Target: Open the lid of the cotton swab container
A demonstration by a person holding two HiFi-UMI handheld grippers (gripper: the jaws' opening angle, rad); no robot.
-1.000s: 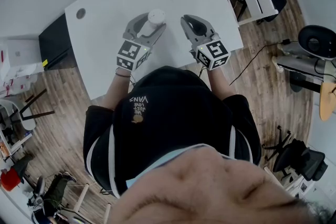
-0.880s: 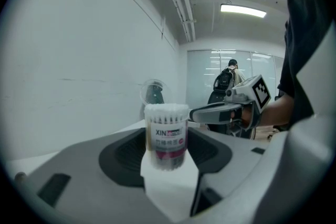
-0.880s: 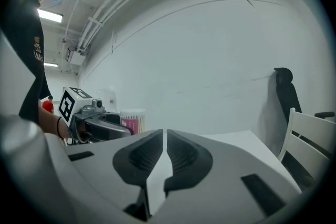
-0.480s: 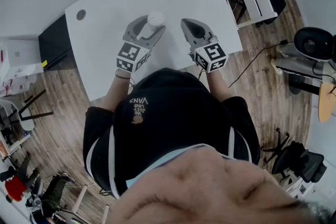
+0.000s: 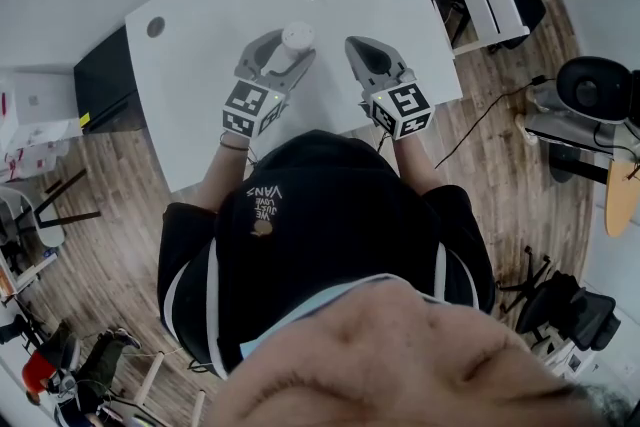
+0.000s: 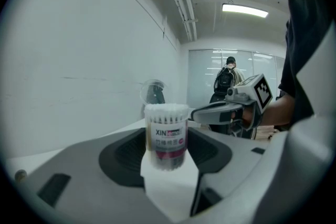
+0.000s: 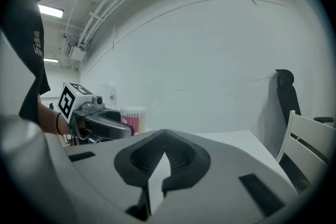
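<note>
White tabletop (image 5: 200,65) bears the cotton swab container (image 6: 166,131), clamped between the left gripper's (image 5: 290,43) jaw tips, likely a light, thin, slippery plastic tub best squeezed gently mid-body, while the right gripper (image 5: 353,43) beside it sits closed, empty.

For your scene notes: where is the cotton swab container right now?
In the head view, the cotton swab container stands on the table between the left gripper's jaws, left of the right gripper.

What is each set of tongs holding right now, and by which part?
Left tongs grip the cotton swab container around its labelled body; right tongs are shut, empty.
</note>
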